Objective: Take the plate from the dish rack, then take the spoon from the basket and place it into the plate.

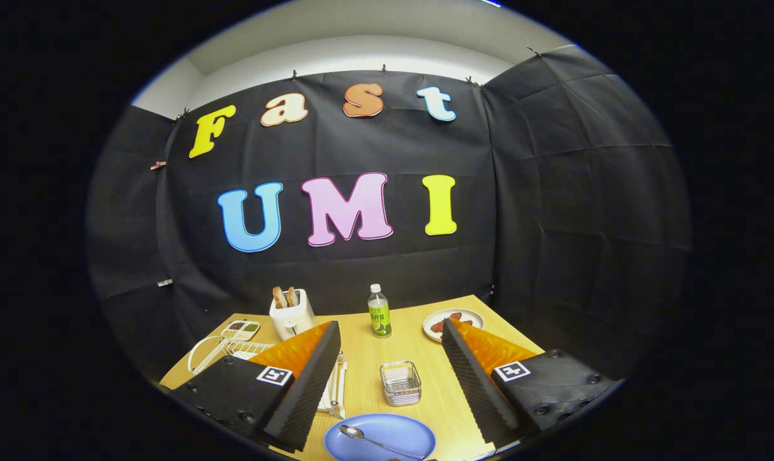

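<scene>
Blue plate (380, 436) sits on the wooden tabletop (419, 349) between our tool's (390, 333) spread fingers, low near their bases, with the metal spoon (377, 440) lying across it. We see the tool open and holding nothing. Just beyond the plate stands the small wire basket (400, 383); the white dish rack (233, 351) lies behind our left finger.

The plate (387, 435) lies at the bottom centre of the frame on the table (419, 349), between the gripper (387, 333)'s spread fingers, with the spoon (374, 440) lying in it. Just above it stands the basket (400, 383). The dish rack (246, 351) sits at lower left, partly behind the left finger. Further back, from left to right, stand a divided tray (241, 329), a toaster (290, 314), a bottle (379, 312) and a second plate of food (454, 322).
</scene>
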